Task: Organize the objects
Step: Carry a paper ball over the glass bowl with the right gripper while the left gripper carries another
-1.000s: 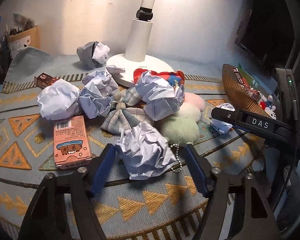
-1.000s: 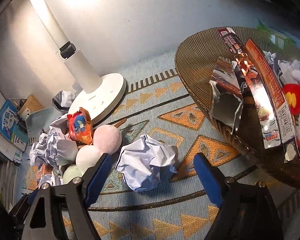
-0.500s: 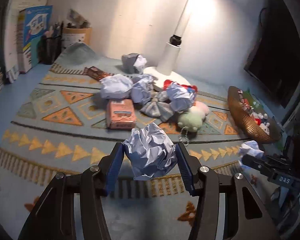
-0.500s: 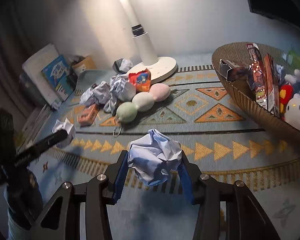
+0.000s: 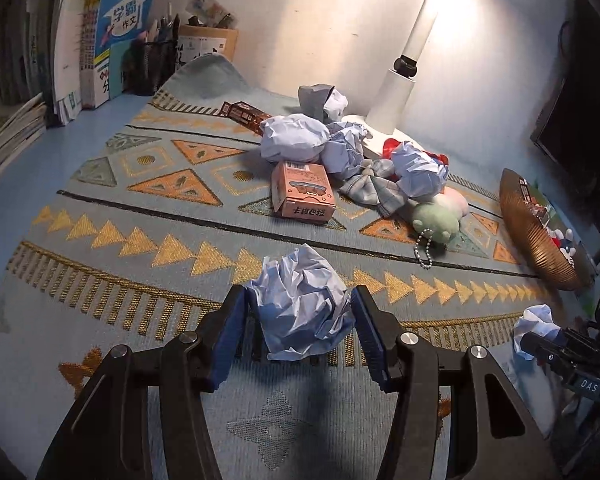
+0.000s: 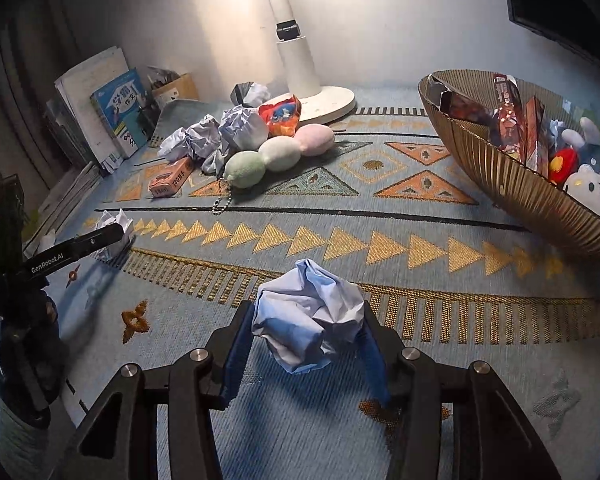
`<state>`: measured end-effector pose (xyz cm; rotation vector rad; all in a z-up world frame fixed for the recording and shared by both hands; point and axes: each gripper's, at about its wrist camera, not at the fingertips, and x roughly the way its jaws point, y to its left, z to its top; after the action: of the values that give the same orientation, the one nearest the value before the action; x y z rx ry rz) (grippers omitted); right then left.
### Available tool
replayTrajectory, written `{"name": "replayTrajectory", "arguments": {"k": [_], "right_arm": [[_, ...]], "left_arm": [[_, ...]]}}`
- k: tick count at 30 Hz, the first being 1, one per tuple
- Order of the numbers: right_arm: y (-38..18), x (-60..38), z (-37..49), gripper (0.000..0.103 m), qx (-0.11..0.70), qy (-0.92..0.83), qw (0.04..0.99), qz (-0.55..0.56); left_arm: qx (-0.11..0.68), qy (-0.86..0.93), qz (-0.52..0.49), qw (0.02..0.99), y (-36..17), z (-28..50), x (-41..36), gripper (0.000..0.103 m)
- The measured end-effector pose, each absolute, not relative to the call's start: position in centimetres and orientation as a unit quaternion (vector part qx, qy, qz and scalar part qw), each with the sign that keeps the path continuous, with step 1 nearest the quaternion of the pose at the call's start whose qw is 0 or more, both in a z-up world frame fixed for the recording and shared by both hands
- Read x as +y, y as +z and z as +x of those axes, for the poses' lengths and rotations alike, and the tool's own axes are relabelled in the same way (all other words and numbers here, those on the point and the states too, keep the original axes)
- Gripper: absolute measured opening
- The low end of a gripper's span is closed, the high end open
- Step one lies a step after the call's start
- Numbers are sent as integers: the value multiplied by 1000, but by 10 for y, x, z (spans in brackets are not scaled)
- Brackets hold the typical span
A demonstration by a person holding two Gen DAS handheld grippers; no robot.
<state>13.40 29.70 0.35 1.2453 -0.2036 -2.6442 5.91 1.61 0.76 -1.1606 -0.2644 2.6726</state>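
Two grippers each hold one ball of crumpled paper above the mat [image 5: 148,216].

The left gripper [image 5: 300,320] has its blue pads pressed on both sides of a paper ball [image 5: 302,308], so its jaws are clamped on it, about half way closed. The right gripper [image 6: 306,328] is clamped on its own paper ball [image 6: 308,316] in the same way. Both balls are up off the mat, near the front edge.

The brown basket [image 6: 512,188] sits at the far right of the mat. It already has toys and wrappers in it. It lies ahead and to the right of the right gripper, with bare mat between them. The right hand is the nearer one to it. From the left gripper the basket is far off to the right, past the other gripper.

More paper balls, a pink box [image 5: 302,190], a soft toy [image 6: 278,154] and a cloth bow are piled in the middle, near the lamp base [image 6: 324,100]. The paper balls are round, so no side matters for the grip.

I think the next move is to carry a ball away, maybe to the basket.
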Motion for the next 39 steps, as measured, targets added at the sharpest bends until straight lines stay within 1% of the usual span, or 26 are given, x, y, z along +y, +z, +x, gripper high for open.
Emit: {"name": "replayTrajectory", "arguments": {"k": [12,26,29,31,35,39], "right_arm": [[6,301,137,48,-77,-904,86,412],[5,299,138,48,-76,-902,87,415],[8,301,142,48,-79,-909,79,402],[13,303,147,48,-85,-911,80,395],[32,325,160,48,-130,-908,103,385],[78,366,173,48,-140,-929,61,337]], "left_arm": [[-93,906,-399,106,6,58,18,52],[-93,906,-399,108,7,57,16,52],[-83,908,-395,108,10,58,20,52],[-77,910,-389,123,17,61,26,52],[-58,916,-362,160,51,66,60,52],[-36,913,-336,229,91,57,127,52]]}}
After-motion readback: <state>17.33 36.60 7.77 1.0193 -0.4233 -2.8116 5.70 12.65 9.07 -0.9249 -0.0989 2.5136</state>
